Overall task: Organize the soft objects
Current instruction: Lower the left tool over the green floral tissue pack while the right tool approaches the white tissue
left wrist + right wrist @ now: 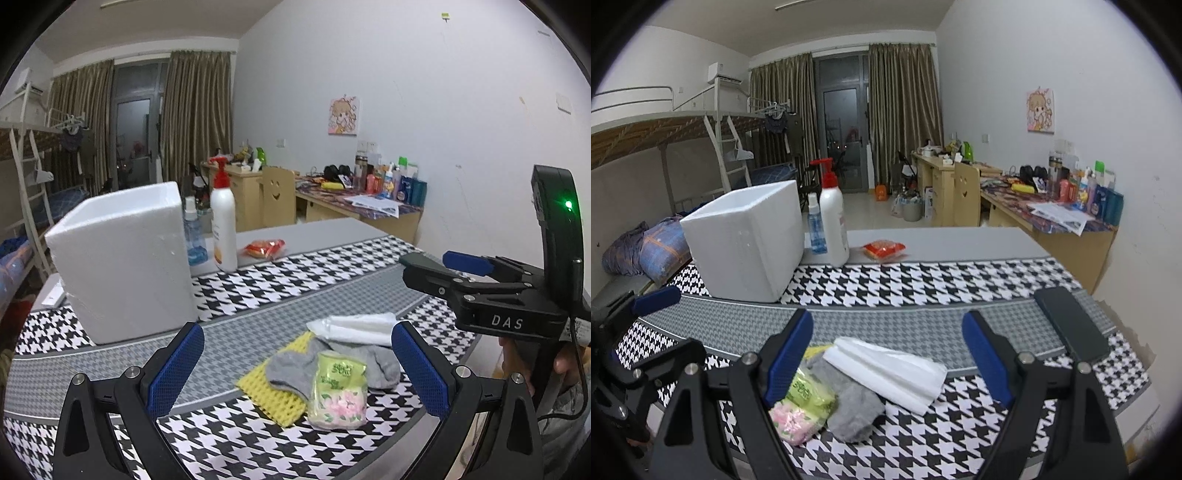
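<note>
Nearest the cameras, low in both frames, both grippers hung above the counter (258, 295) with nothing in them. The left gripper (295, 369) had its jaws spread wide, and so did the right gripper (886, 354); each framed the same small heap of soft things at the lower centre of its view.

That heap lay on the houndstooth cloth (923, 280): a tissue pack (338, 391) with green and pink print at the front, resting across a grey sock (295, 373), which in turn lay over a yellow sponge cloth (266, 391). Behind them, touching the sock, sat a folded white cloth (886, 369). A dark phone (1071, 325) lay well apart at the right of the right-wrist view.

Further back, in the left half of each frame, stood an open white foam box (122, 258), and just beside it a blue spray bottle (194, 232), a white pump bottle (223, 221) and a red snack packet (264, 248).

To my eye nothing had been picked yet; the job looked to be at its opening reach. The foam box seemed the likely place for the soft things. The next move would call for lowering one gripper over the topmost piece, probably the tissue pack or the white cloth, and closing gently so the sock beneath was not dragged along.
</note>
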Demonstrator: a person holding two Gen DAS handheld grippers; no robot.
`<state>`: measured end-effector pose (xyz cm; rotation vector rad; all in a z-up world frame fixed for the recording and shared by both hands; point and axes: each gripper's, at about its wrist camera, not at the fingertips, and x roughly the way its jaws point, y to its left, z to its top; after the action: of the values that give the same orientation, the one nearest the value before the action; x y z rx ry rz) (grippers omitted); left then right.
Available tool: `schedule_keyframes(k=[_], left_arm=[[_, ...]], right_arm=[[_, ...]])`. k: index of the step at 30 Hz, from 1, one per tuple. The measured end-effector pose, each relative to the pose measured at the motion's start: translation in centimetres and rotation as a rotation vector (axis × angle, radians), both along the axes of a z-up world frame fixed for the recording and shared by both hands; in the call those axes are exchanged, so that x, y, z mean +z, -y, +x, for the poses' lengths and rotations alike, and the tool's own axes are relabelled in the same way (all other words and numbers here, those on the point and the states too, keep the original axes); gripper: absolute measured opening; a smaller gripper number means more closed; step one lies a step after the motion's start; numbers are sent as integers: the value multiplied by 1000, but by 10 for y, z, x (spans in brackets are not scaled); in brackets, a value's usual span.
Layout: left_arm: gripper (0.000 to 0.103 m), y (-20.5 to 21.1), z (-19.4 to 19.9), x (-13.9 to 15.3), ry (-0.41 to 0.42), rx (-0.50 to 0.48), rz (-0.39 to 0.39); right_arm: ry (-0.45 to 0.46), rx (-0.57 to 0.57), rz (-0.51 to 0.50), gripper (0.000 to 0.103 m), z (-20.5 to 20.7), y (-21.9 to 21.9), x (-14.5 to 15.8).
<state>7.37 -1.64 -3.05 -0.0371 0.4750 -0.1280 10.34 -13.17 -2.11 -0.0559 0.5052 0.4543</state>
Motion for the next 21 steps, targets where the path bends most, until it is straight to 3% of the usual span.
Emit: schedule_keyframes(k=[21], left_arm=[[102,29,17,-46,-138,-77,34]], right_arm=[[-88,-19,-34,86,8,10,-31]])
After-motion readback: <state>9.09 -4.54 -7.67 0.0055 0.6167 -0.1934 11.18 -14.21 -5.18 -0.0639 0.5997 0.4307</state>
